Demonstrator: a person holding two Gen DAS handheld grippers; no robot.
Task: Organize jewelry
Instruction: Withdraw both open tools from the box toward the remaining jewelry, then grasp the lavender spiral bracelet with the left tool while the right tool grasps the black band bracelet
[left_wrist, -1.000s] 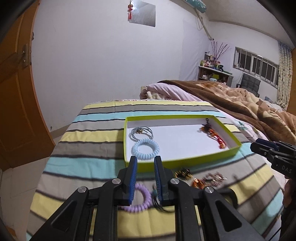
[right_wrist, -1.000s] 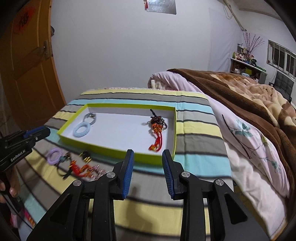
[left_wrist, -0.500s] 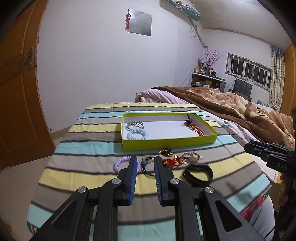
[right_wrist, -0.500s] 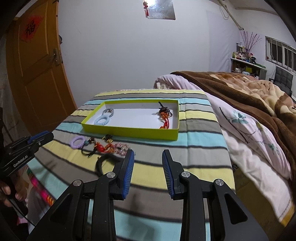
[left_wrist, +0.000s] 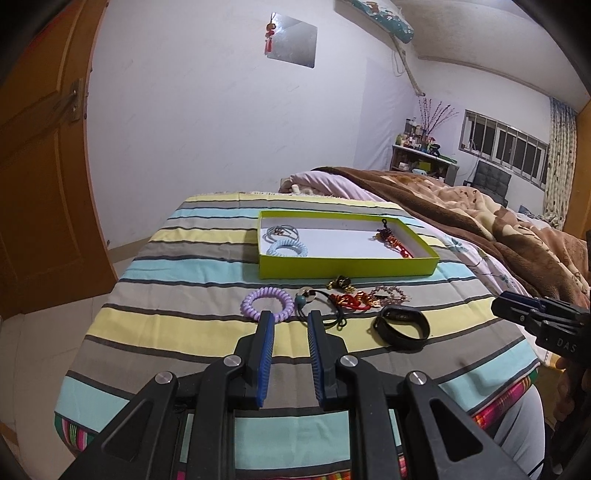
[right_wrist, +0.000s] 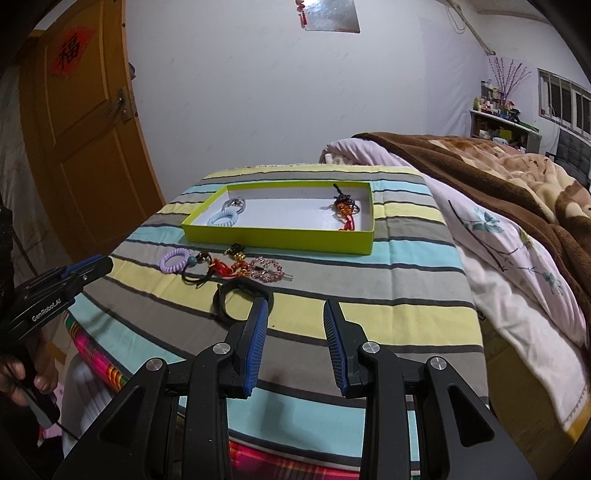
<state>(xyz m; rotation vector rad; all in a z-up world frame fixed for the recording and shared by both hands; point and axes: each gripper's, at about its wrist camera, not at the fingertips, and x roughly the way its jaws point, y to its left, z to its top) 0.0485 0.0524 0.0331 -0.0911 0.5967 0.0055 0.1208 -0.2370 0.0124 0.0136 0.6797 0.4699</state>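
Both grippers (left_wrist: 290, 319) (right_wrist: 295, 308) had drawn back from the tray (left_wrist: 347, 266), jaws apart and empty (between picks); next, the purple coil (left_wrist: 266, 305) needed grasping.

Orange door (right_wrist: 85, 147); brown blanket (right_wrist: 498, 166)

Each wrist camera looked forward and downward along its own gripper's fingers, from beyond the near edge of the striped cloth (left_wrist: 207, 325). The left view sat left of the right one, and each caught the other gripper at its margin. Both shared the green tray (left_wrist: 347, 266) (right_wrist: 280, 236) and the bed (right_wrist: 517, 206) to the right.
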